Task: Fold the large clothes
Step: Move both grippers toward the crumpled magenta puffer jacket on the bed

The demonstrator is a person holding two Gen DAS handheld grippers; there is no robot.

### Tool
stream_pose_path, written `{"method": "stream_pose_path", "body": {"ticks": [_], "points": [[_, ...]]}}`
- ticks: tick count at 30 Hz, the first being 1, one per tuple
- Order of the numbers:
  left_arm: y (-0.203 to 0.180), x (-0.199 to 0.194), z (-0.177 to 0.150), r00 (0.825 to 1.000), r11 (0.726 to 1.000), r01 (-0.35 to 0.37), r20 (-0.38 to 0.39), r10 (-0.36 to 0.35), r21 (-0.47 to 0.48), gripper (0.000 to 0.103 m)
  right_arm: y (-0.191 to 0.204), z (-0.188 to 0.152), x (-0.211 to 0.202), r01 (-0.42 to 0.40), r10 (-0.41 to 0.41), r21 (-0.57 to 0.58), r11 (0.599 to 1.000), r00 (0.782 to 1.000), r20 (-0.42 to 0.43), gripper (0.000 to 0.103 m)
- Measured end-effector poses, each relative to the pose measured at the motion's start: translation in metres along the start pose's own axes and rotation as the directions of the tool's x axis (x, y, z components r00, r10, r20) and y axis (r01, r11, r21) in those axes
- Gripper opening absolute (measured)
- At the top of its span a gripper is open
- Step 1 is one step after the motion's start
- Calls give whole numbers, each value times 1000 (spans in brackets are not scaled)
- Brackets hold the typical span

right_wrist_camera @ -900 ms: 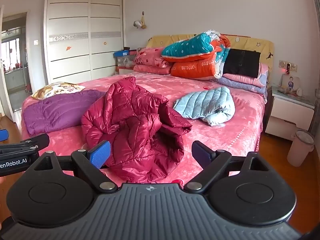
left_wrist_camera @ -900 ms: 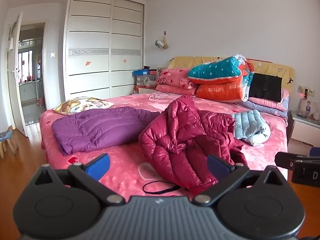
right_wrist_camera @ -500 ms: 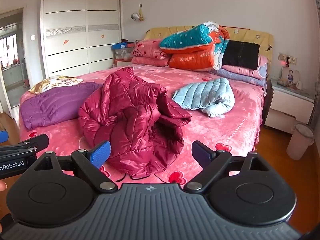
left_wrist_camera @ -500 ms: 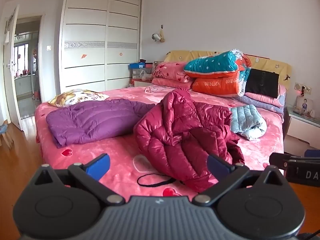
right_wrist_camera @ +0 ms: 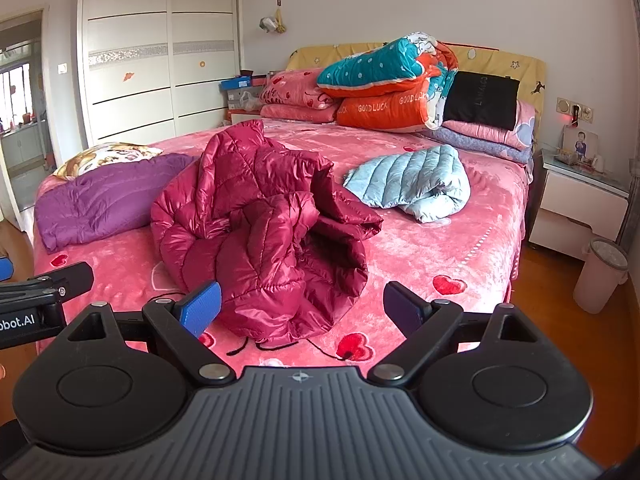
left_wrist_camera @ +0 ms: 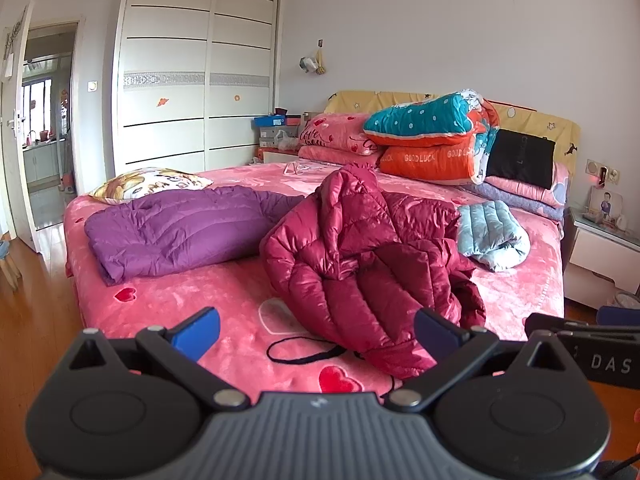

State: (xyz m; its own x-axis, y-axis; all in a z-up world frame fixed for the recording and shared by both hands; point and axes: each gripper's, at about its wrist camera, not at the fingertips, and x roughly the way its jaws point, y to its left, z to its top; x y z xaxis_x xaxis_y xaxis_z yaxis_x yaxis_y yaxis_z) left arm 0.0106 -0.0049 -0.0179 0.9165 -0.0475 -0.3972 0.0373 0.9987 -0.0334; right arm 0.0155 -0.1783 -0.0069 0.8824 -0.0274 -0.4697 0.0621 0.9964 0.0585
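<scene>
So both hand-held grippers are hovering at the foot of the bed [left_wrist_camera: 224, 292], neither one touching anything. The left hand-held gripper [left_wrist_camera: 318, 334] has its blue pads spread wide with nothing between them, and the right hand-held gripper [right_wrist_camera: 302, 306] is the same, wide apart and holding nothing.

The thing to fold is the dark red puffer jacket [left_wrist_camera: 360, 264], lying in a crumpled heap near the foot end of the pink heart-print blanket, roughly mid-bed. From the right wrist view the heap sits just past the left pad, bunched up with a sleeve or flap sticking out to the right. A thin black cord [left_wrist_camera: 304, 354] loops on the blanket right by its near edge.

To the jacket's left there's a purple puffer coat [left_wrist_camera: 180, 232] lying flatter, its far end touching the red one. On the right, a light blue puffer jacket [right_wrist_camera: 416, 180] is rolled up, close to the red one but apart in the right wrist view. Folded quilts [right_wrist_camera: 388, 84] and pillows are stacked at the headboard. A white nightstand [right_wrist_camera: 584, 204] and a bin [right_wrist_camera: 600, 276] stand to the right of the bed.
</scene>
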Motion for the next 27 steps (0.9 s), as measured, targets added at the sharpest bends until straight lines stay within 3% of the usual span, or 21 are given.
{"method": "stream_pose_path", "body": {"ticks": [27], "points": [[-5, 14, -4, 999, 1000, 3, -35, -3, 13, 102, -7, -5, 16, 4, -4, 9, 1000, 1000, -10, 103]]}}
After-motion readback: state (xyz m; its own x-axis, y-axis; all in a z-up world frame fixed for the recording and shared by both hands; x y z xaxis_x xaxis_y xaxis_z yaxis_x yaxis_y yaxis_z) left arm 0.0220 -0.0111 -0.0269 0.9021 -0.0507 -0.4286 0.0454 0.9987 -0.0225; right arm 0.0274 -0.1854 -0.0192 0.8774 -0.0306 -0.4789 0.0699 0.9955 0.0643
